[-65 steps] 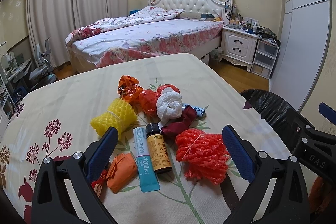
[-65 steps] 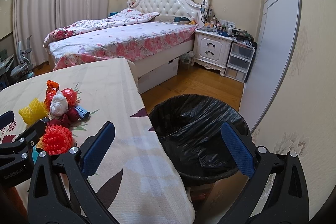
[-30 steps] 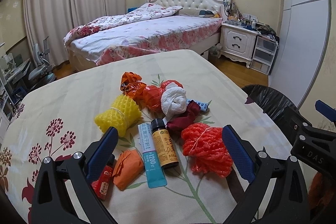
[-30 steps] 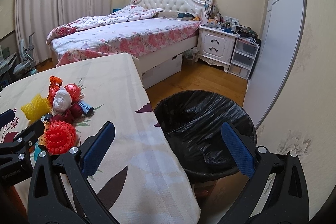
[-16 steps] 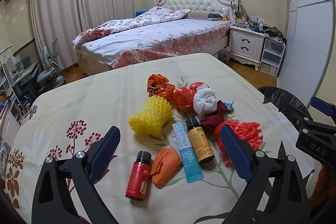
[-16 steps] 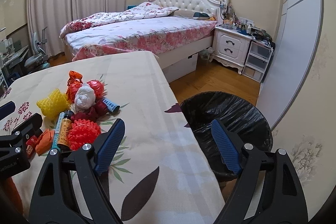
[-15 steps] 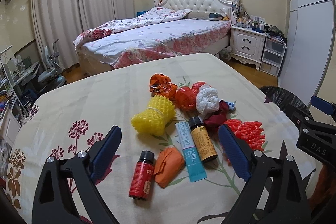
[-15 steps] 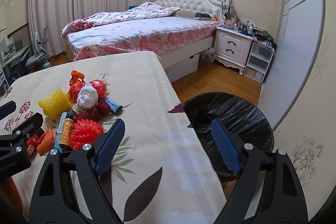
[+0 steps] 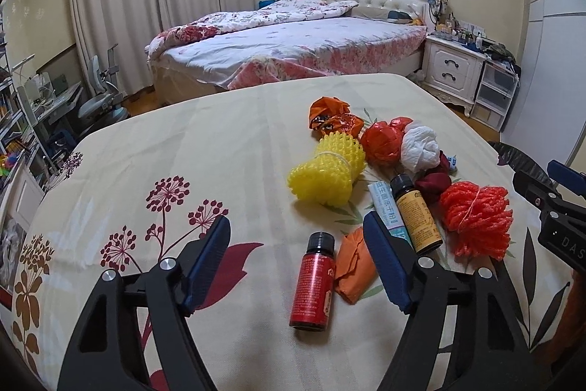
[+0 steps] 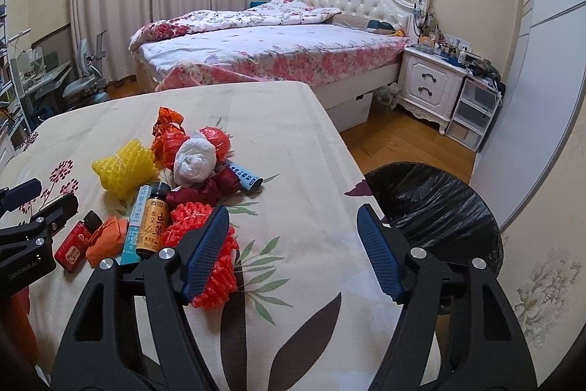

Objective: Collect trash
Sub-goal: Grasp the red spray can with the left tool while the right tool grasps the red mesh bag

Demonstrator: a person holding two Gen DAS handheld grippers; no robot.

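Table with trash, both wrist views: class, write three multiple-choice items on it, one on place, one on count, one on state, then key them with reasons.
1. Where is the bin?
A. on the bed
B. beside the table's right edge
C. under the nightstand

2. How many capped bottles lie in the pile?
A. two
B. four
C. none

3. The left claw is
A. shut on a bottle
B. open
C. holding foam

Key: B, the black-lined bin sits off that edge; A, a red bottle and an amber bottle; B, its jaws, just closing, touch nothing.
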